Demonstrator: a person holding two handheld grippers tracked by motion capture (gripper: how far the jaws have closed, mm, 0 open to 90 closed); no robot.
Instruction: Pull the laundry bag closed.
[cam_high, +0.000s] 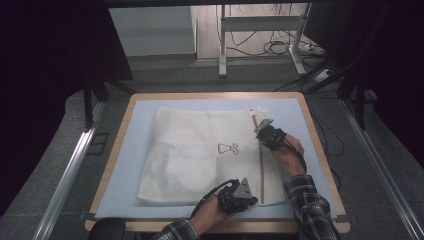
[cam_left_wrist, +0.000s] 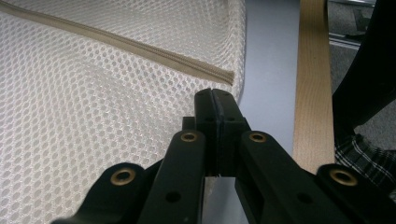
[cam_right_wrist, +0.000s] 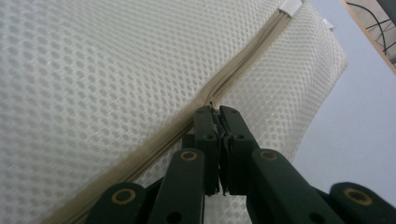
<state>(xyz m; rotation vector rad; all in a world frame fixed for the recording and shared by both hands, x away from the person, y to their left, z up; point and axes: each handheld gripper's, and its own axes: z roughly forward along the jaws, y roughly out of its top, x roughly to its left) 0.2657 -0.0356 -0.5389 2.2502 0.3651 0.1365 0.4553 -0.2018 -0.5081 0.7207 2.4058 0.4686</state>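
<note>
From the high view, we see a cream mesh bag (cam_high: 200, 155) lying flat on a pale blue mat (cam_high: 140, 120) that covers a wooden worktop (cam_high: 320, 145). A small black drawing (cam_high: 227, 148) marks the bag's middle, and a zipper (cam_high: 261, 165) runs along its right side. The left tool (cam_high: 245, 197) sits at the bag's near right corner, the right tool (cam_high: 264, 131) farther up the zipper. Both forearms wear plaid sleeves (cam_high: 310, 205).

In the left gripper view, we see the left tool (cam_left_wrist: 214, 95) with its jaws pressed together at the bag's (cam_left_wrist: 93, 116) edge, just below the zipper's (cam_left_wrist: 140, 49) end; whether they pinch mesh we cannot tell.

In the right gripper view, we see the right tool (cam_right_wrist: 215, 112) closed on the zipper (cam_right_wrist: 233, 74), a small pull seemingly caught between its tips.
</note>
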